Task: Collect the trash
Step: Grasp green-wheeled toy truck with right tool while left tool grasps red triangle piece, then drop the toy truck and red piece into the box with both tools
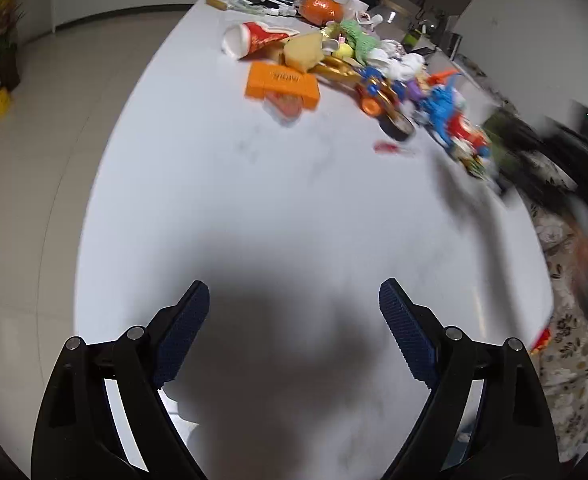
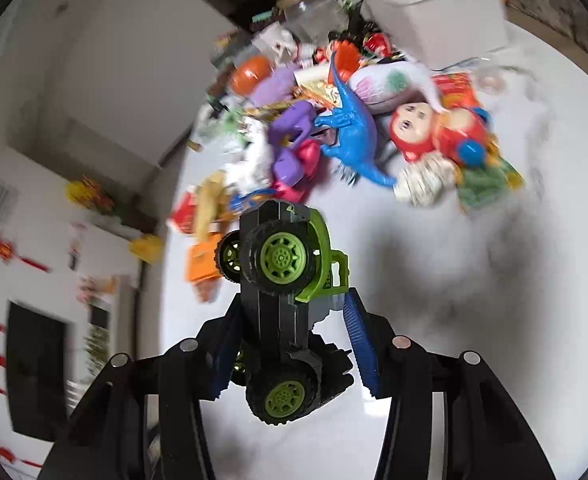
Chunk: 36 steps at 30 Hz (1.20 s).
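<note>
The right gripper [image 2: 294, 320] is seen clamped on a black-and-green toy truck [image 2: 283, 276], which is held on its side between the blue ribbed pads [image 2: 358, 344] with one green-hubbed wheel toward twelve o'clock and another toward six. Beyond it, from about eleven to two o'clock, a blurred heap of clutter is spread on the white table [image 2: 474, 280] — a blue dinosaur [image 2: 354, 132], a red round-faced doll [image 2: 414, 128], purple pieces [image 2: 294, 136], and a white bin [image 2: 442, 20] at one o'clock. In the left wrist view, the left gripper [image 1: 294, 300] is shown with its jaws wide apart and nothing between them, over bare tabletop darkened by its shadow. The pile lies at twelve to two o'clock — an orange box [image 1: 281, 84], a red-and-white paper cup [image 1: 253, 38] lying on its side, a small red scrap [image 1: 390, 147] near the middle. A floral-patterned garment [image 1: 566, 320], heavily blurred, is visible at three to four o'clock.
</note>
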### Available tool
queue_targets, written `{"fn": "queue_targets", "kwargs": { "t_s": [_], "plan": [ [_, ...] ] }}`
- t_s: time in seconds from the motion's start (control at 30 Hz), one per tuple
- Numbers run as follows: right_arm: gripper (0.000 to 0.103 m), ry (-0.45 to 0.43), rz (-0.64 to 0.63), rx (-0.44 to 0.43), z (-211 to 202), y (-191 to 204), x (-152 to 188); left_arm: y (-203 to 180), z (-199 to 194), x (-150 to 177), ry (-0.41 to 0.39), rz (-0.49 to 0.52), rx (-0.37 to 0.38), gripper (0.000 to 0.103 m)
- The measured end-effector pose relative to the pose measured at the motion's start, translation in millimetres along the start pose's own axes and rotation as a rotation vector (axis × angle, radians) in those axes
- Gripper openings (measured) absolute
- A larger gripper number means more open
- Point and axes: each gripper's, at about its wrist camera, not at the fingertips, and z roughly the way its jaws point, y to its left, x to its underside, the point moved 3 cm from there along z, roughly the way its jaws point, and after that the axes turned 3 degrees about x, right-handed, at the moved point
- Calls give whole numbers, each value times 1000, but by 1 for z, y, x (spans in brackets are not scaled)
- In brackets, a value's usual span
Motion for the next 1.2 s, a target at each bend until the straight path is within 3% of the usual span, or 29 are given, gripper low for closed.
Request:
{"fn": "queue_targets", "kwargs": {
  "t_s": [0.2, 0.37, 0.4, 0.5, 0.63, 0.8, 0.9, 1.07, 1.2],
  "plan": [
    [49, -52, 54, -75, -57, 3, 61, 12, 70, -94, -3, -1, -113, 85],
    [49, -59, 112, -60, -83, -17, 94, 15, 100, -129, 9, 1, -194, 84],
    [49, -61, 123, -59, -85, -21, 98, 15, 103, -133, 10, 9, -224, 81],
    [49, -70, 137, -45, -96, -31, 110, 11, 106, -139, 3, 66, -310, 44],
    [49, -73, 152, -61, -100, -38, 116, 4, 96, -134, -6, 88, -365, 41],
    [49, -58, 96, -102, -102, -30, 112, -22, 51, -112, -51, 123, -356, 41],
    [49, -36, 41, -136, -108, -26, 114, -46, 19, -87, -72, 141, -303, 41],
    [49, 35, -51, -175, -119, -32, 130, -107, -38, 4, -72, 205, -190, 41],
    [49, 113, -115, -182, -127, -48, 155, -144, -64, 97, -2, 176, -83, 41]
  ]
}}
